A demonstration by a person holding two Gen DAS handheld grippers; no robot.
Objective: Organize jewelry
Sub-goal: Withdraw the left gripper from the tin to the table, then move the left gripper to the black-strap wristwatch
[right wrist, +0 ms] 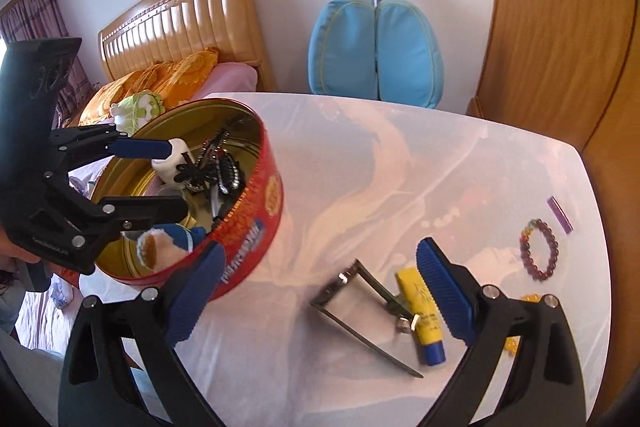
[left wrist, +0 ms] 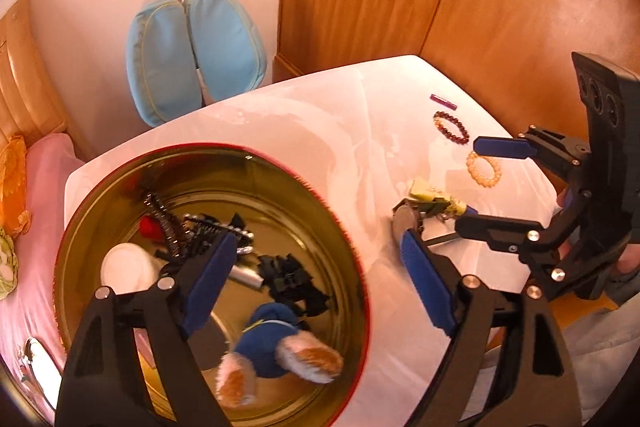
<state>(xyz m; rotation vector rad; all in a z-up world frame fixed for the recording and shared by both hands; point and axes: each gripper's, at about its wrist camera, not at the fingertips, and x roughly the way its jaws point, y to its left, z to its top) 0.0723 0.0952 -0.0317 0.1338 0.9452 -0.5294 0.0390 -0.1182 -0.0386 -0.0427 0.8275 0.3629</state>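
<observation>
Both wrist views tilt down, close over the white table (left wrist: 320, 115), sharing the tin (right wrist: 256, 227).

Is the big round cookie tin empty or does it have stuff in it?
Not empty. The tin has no lid on and holds black hair clips, a blue plush toy and a white thing.

Only lettering I can make out is white print on a blue patch on the red tin's (right wrist: 256, 227) side wall, but it's blurred and half behind a claw finger, so I can't read the word. The yellow tube (right wrist: 420, 311) carries small print, too tiny to read.
</observation>
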